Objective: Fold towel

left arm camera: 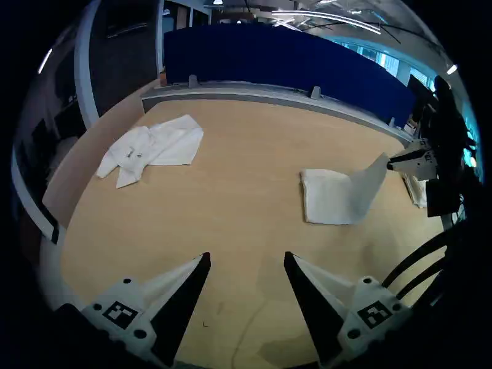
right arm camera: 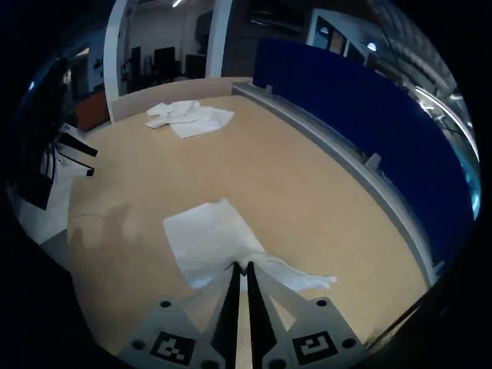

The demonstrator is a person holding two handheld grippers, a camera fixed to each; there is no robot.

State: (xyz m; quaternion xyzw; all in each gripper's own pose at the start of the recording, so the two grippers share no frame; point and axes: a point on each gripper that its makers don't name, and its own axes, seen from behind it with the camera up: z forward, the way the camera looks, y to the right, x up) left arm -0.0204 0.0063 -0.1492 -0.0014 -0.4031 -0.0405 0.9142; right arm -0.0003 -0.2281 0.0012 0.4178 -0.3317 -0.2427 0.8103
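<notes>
Progress is about the middle, I judge. The white rectangular cloth towel [right arm camera: 206,237] lies mostly flat on the pale wooden counter [right arm camera: 295,184], and one end of it is raised in the air, so a fold is started but not laid down. The right tool [right arm camera: 242,269] is closed on this raised end, with both black fingers pressing the fabric between them. The left tool [left arm camera: 246,257] is open with nothing between its fingers. It hovers over bare counter, well apart from the towel.

What is left, as I see it, is to carry the raised end over the flat part, lay it edge on edge, and let go. I cannot tell if another fold is needed after this. A crumpled white cloth [left arm camera: 150,147] rests far off, near the dark blue partition screen [left arm camera: 295,58], and it looks not folded at all.

The long axis of the towel runs from the pinched end to the flat part. In the right gripper view it goes away from the right tool, and in the left gripper view it goes across, left to right.
</notes>
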